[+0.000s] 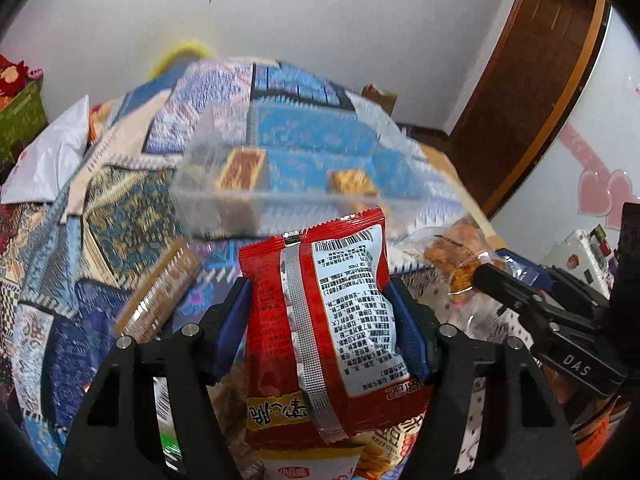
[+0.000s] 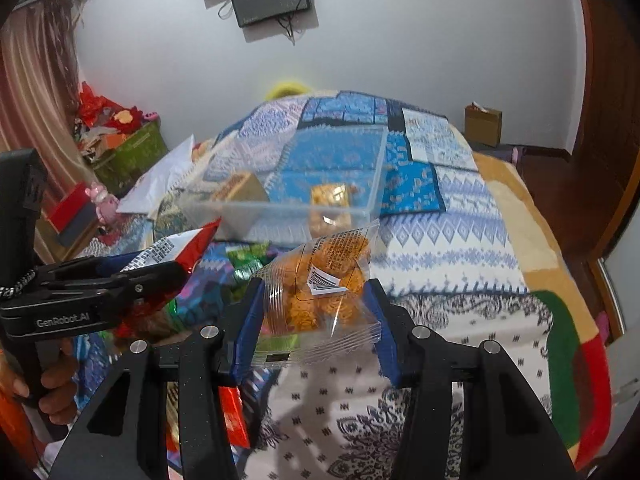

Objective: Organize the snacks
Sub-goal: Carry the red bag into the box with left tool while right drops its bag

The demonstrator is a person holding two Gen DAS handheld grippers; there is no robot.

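Note:
My left gripper is shut on a red snack packet with a silver seam and white label, held upright above the bed. My right gripper is shut on a clear bag of orange fried snacks. A clear plastic box lies ahead on the patterned bedspread; it also shows in the right wrist view. It holds a brown packet and a golden packet. The left gripper shows at the left of the right wrist view. The right gripper's black fingers show at the right of the left wrist view.
A brown clear-wrapped packet lies on the bedspread left of my left gripper. Green packets and a red packet lie below. A white bag sits at the bed's left. A green bin and a wooden door flank the bed.

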